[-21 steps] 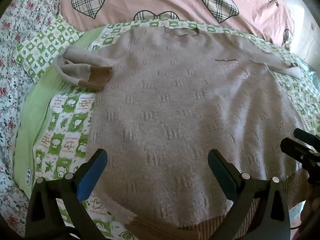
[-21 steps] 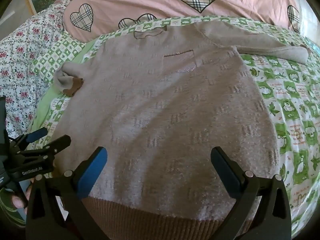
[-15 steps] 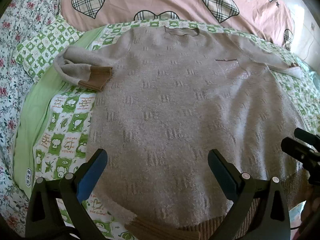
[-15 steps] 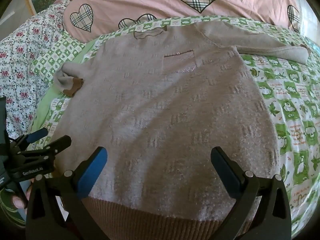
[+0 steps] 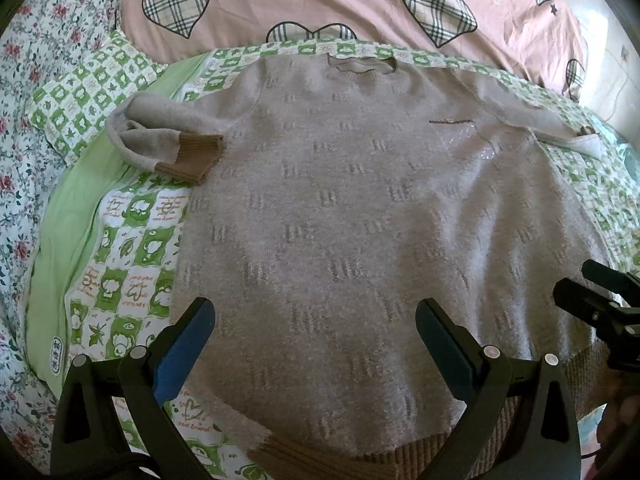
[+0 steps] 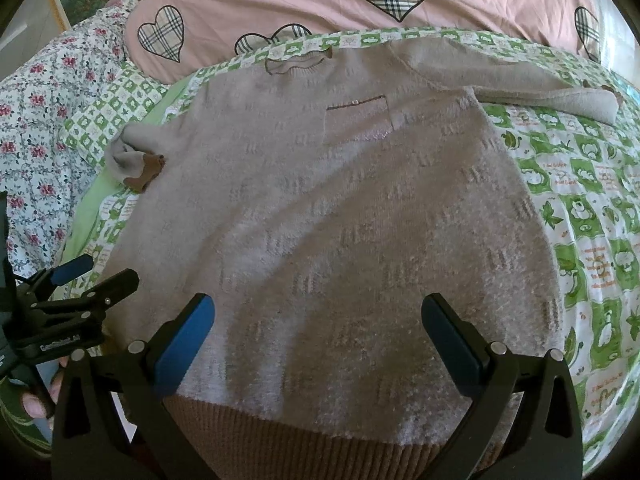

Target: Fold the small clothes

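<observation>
1. Since the earlier frame almost nothing has moved; both grippers hover in the same place over the sweater's hem.
2. The sweater [image 5: 360,208] lies flat on the green checked sheet [image 5: 132,248], its left sleeve [image 5: 160,140] folded back beside the body.
3. Left gripper [image 5: 316,320]: jaws spread wide, holding nothing, above the sweater's lower left part.
4. Right gripper [image 6: 320,316]: jaws also spread wide, holding nothing, above the sweater's lower middle.
</observation>
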`<state>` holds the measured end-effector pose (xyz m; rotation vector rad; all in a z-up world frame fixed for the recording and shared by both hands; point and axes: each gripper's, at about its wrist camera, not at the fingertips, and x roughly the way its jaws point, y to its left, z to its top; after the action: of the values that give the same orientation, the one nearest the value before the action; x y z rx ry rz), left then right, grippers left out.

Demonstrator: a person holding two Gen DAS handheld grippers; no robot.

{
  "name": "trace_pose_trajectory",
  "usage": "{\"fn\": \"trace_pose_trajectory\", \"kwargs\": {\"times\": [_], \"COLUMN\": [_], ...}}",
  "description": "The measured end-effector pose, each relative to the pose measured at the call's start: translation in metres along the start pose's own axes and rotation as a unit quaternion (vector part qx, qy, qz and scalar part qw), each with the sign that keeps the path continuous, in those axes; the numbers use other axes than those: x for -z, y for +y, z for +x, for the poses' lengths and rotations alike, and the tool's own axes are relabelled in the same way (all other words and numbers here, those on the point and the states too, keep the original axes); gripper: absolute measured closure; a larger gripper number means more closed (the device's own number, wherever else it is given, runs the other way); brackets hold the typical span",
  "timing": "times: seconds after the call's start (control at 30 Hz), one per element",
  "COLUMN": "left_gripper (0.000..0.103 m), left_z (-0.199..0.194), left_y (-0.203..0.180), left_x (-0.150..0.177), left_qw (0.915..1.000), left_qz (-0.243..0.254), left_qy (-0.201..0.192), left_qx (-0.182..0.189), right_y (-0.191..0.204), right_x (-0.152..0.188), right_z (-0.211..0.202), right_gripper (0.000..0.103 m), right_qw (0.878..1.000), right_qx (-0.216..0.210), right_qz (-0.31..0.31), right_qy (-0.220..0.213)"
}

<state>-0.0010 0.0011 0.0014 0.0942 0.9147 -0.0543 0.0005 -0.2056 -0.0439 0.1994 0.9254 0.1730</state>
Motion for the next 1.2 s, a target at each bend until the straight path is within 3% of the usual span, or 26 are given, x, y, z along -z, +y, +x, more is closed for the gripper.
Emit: {"fn": "trace_pose_trajectory", "kwargs": {"times": [0.83,1.2], "left_gripper": [0.002,0.002], "left_z": [0.002,0.011], "left_y": [-0.001,0.001], "left_x": [-0.002,-0.019], "left_qw": [0.9991,0.9997], "left_qz": [-0.020,-0.017], "left_qy": [0.029,-0.001], "left_qx": [0.024,0.015], "right_y": [-0.003,-0.040], "right_x": [-0.001,-0.014], "right_z": [0.001,-0.009], "right_gripper": [0.000,0.000], "right_qw": [1.000,0.998], "right_qx": [-0.008,0.002], "right_qz": [0.014,0.054], "right_qy": [0.001,-0.019]}}
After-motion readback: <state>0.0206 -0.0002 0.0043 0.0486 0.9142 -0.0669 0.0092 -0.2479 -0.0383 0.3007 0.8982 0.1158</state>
